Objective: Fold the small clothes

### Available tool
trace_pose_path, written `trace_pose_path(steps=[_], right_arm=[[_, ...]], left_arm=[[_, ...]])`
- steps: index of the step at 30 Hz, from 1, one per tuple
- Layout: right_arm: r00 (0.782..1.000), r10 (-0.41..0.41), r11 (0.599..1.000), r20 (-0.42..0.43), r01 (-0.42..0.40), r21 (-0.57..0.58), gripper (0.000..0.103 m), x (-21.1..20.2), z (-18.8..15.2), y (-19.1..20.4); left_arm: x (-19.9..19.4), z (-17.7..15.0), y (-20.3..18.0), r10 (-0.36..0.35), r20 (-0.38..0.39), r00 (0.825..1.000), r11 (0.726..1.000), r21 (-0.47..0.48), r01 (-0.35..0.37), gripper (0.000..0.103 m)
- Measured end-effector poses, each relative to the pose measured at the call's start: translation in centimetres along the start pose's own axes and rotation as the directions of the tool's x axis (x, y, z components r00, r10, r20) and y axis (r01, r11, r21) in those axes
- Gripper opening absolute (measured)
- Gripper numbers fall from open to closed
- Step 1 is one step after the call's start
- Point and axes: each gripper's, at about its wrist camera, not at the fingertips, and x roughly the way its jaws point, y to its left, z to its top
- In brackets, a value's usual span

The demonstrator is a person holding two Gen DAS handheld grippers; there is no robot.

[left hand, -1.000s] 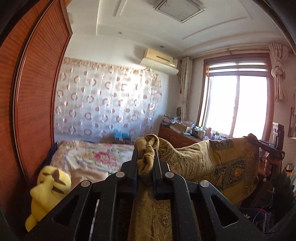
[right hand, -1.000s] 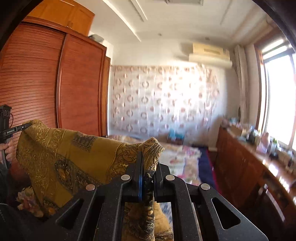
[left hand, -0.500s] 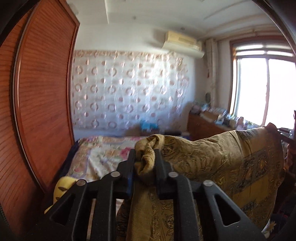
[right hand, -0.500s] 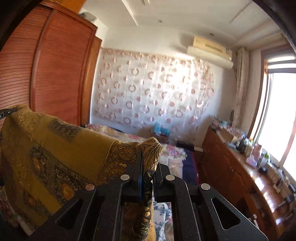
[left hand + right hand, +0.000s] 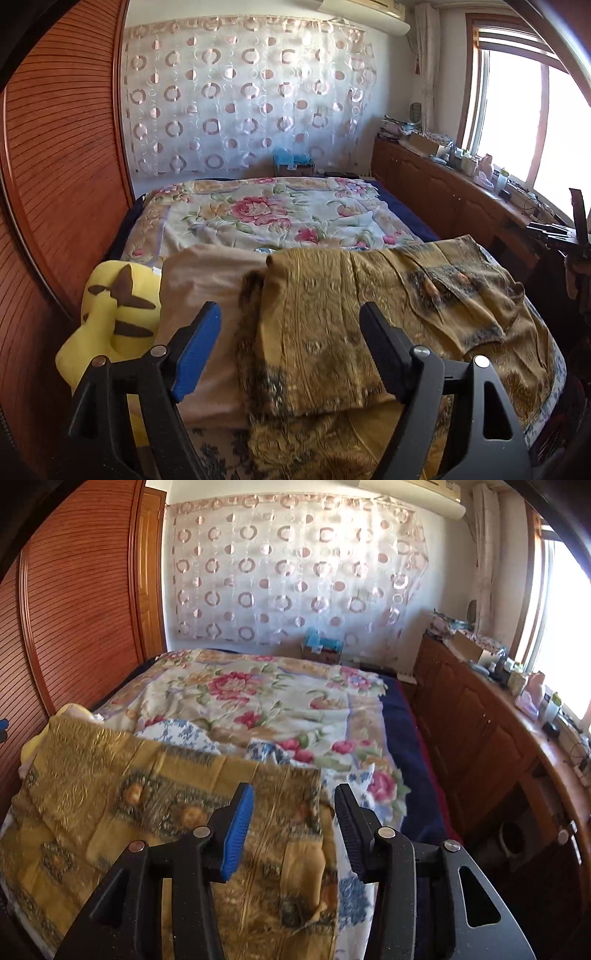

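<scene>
While both sets of jaws are opening, nothing is pinched: the left gripper (image 5: 288, 321) stands spread wide, the right gripper (image 5: 293, 805) spread less, neither pad touching cloth. Item: mustard patterned garment (image 5: 369, 314), lying doubled over on the near end of the bed (image 5: 258, 218), beneath both tongs. Beside it, at left: beige pillow (image 5: 207, 277), yellow plush toy (image 5: 118, 310).

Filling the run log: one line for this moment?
garment: mustard patterned cloth laid on bed | left gripper: opening, empty | right gripper: opening, empty
</scene>
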Motion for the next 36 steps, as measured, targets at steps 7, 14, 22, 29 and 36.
trace_pose_path(steps=[7,14,22,29,36], right_arm=[[0.995,0.066,0.996,-0.077,-0.061,0.066,0.056,-0.8,-2.9,-5.6],[0.983,0.07,0.991,-0.168,-0.05,0.124,0.056,1.6,-4.0,-7.4],[0.981,0.076,0.979,-0.177,-0.039,0.201,0.056,1.6,-3.1,-10.2],[0.981,0.093,0.977,-0.169,-0.057,0.206,0.056,1.5,-2.1,-11.2],[0.986,0.066,0.984,-0.156,-0.039,0.171,0.056,1.5,-3.4,-11.5]], left_arm=[[0.4,-3.4,-1.4,-0.04,-0.061,0.997,0.999,-0.012,0.04,0.078],[2.9,-6.1,-2.8,-0.05,-0.166,0.985,0.999,0.0,0.05,0.078],[5.4,-8.6,-3.4,-0.041,-0.253,0.967,0.999,0.0,0.042,0.078],[6.1,-9.5,-4.3,0.01,-0.255,0.967,0.998,0.064,0.006,0.081],[6.0,-9.5,-4.5,0.02,-0.258,0.966,0.997,0.073,-0.001,0.082]])
